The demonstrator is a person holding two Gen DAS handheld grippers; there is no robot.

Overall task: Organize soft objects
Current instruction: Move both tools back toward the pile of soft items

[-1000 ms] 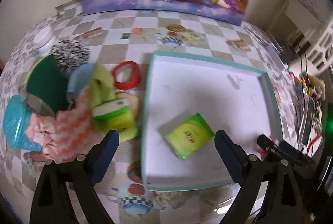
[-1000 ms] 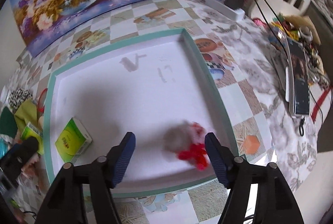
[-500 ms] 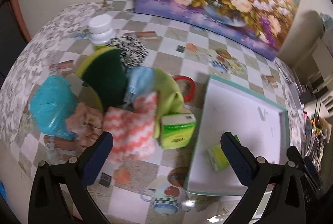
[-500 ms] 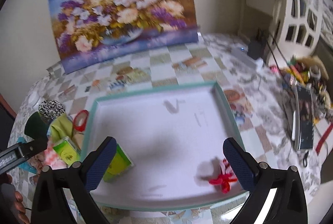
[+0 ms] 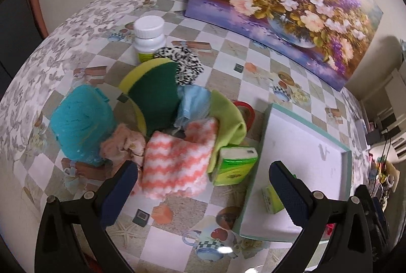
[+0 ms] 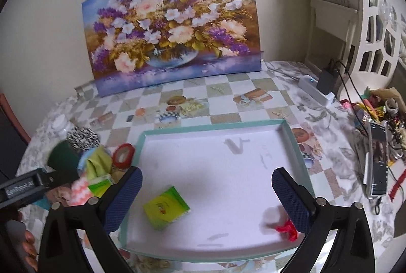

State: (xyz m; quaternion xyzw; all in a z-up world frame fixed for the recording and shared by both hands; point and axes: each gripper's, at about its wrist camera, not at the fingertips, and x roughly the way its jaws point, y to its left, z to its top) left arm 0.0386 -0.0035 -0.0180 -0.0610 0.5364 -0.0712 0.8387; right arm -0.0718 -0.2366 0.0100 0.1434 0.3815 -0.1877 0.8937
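Observation:
A pile of soft things lies left of the white tray point(image 5: 304, 153): a pink-and-white zigzag cloth point(image 5: 177, 166), a green cloth point(image 5: 228, 118), a teal knit bundle point(image 5: 81, 125), a green-and-yellow sponge point(image 5: 152, 97), a pale pink cloth point(image 5: 121, 143) and a green tissue pack point(image 5: 236, 163). My left gripper point(image 5: 200, 184) hangs open above the zigzag cloth, holding nothing. In the tray point(image 6: 215, 146) lie a second green tissue pack point(image 6: 166, 207) and a small red-and-white soft toy point(image 6: 284, 227). My right gripper point(image 6: 206, 186) stands open above the tray, with nothing between its fingers.
A white pill bottle point(image 5: 149, 36), a black-and-white patterned bundle point(image 5: 185, 64) and a red tape roll point(image 5: 246, 110) sit by the pile. A flower painting point(image 6: 172, 29) leans on the wall. A phone point(image 6: 378, 158), charger and clutter lie right of the tray.
My left gripper swung left from over the tray to over the pile. My right gripper opened wide, rose and tilted up, leaving the red-and-white toy lying in the tray.

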